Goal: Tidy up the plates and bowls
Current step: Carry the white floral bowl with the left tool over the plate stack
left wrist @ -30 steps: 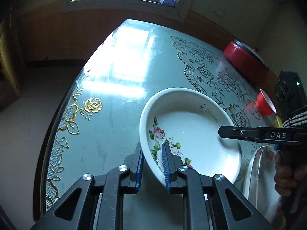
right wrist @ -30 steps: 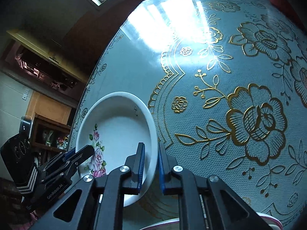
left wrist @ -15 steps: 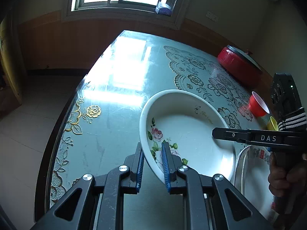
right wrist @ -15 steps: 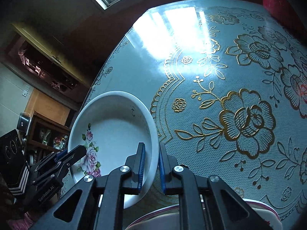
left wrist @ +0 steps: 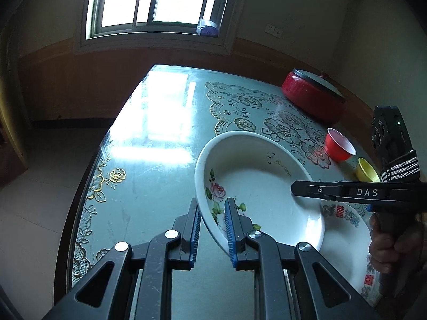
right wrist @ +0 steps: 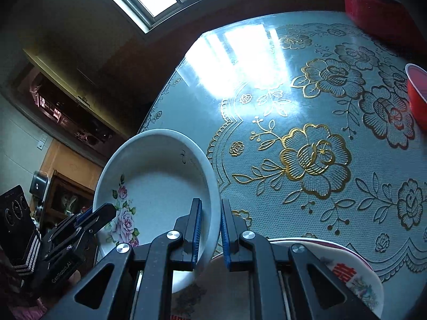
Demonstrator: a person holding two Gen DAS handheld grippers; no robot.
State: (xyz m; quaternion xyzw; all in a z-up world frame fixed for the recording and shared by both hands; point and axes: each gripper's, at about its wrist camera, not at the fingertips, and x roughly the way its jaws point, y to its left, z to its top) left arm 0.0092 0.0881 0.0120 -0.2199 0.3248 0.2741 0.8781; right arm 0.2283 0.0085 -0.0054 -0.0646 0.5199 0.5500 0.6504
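A large white bowl [left wrist: 261, 186] with pink roses painted inside hangs above the table, held from two sides. My left gripper [left wrist: 212, 213] is shut on its near rim. My right gripper [right wrist: 210, 216] is shut on the opposite rim of the same bowl [right wrist: 157, 176], and it shows in the left wrist view as a black bar [left wrist: 336, 192] lying across the bowl's right edge. Under the bowl, to the right, lies a white plate [left wrist: 347, 242] with red characters, also seen low in the right wrist view as a plate [right wrist: 355, 274].
A red lidded pot [left wrist: 312, 98] stands at the table's far right. A red cup [left wrist: 339, 146] and a yellow cup [left wrist: 367, 170] sit beside the plate. The glass-topped table [left wrist: 160, 138] with a floral cloth ends at a rounded left edge.
Both grippers have lifted the rose bowl and carried it toward the plate with red characters; more of the window and walls shows, and the plate has come further into view below.
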